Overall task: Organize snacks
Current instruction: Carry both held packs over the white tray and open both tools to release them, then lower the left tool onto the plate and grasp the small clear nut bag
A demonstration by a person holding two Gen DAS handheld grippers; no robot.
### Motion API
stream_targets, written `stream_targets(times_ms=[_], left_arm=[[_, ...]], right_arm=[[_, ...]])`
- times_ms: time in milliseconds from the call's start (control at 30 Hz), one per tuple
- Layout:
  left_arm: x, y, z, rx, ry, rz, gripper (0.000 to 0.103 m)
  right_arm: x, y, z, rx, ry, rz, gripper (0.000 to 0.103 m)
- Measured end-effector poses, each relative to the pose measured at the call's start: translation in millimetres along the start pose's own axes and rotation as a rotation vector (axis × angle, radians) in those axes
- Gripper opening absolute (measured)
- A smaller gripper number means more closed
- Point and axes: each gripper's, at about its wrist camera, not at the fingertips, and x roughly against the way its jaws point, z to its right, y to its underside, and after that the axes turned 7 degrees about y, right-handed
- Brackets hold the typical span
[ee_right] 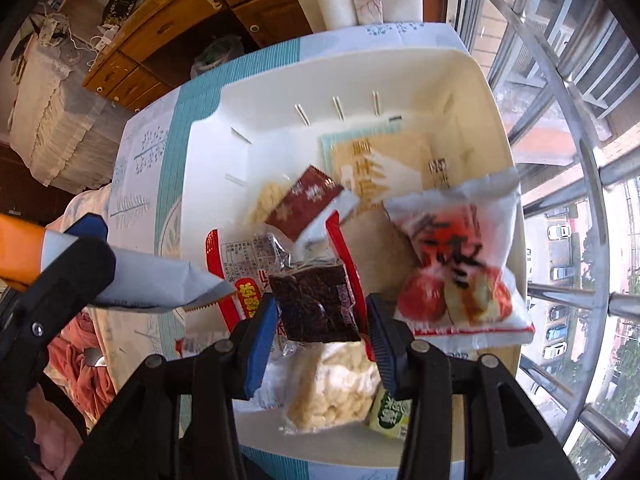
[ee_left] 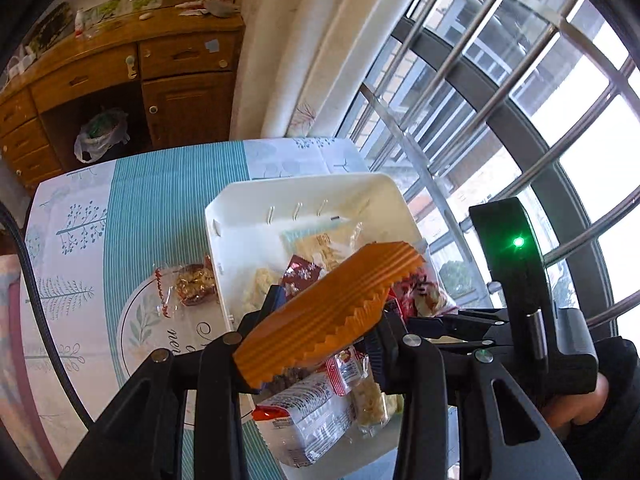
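While the left gripper [ee_left: 328, 312] clamps an orange snack packet [ee_left: 332, 304] above the white bin [ee_right: 400, 76], the right gripper [ee_right: 322, 320] hangs unclenched over its wrapped snacks [ee_right: 316, 304]. Teal-striped tablecloth [ee_left: 160, 200] covers the table beside a barred window [ee_left: 500, 80], with a wooden desk [ee_left: 120, 72] behind.

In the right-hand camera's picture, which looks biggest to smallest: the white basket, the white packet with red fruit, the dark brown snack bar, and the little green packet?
1. White basket
2. White packet with red fruit
3. Dark brown snack bar
4. Little green packet, partly hidden by a finger, so its full size is unsure.
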Motion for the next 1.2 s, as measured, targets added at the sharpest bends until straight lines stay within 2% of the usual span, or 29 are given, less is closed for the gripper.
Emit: stream_targets(times_ms=[167,300,433,533,800,967,1100,1200], left_arm=[[-4.2,2.5,12.9,-0.023,-0.03,-0.028,0.039],[2.0,-2.5,16.3,-0.046,-0.062,-0.007,0.059],[5.8,-3.2,16.1,-0.064,-0.093,0.0,0.062],[4.3,0.0,9.9,-0.065,-0.114,-0.015,0.062],[4.8,14.8,-25.7,-0.03,-0.148,-0.061,0.062],[17.0,24.0,-56.9,-0.029,-0.162,-0.076,0.062],[29.3,27.1,-79.1,-0.058,-0.169,-0.09,0.063],[38.0,27.6,-94.8,-0.094,-0.177,-0.096,0.068]], right_arm=[[5.3,12.7,18.1,-0.069,-0.05,0.022,0.046],[8.6,14.3,28.6,-0.106,-0.096,0.043,0.046],[12.7,17.7,36.6,-0.156,-0.134,0.078,0.047],[12.6,20.1,39.2,-0.19,-0.153,0.102,0.055],[12.1,31.8,29.6,-0.241,-0.093,0.123,0.055],[10.4,42.3,19.9,-0.336,-0.062,0.11,0.055],[12.1,48.9,9.4,-0.393,-0.014,0.128,0.055],[16.5,54.5,0.6,-0.427,0.016,0.153,0.057]])
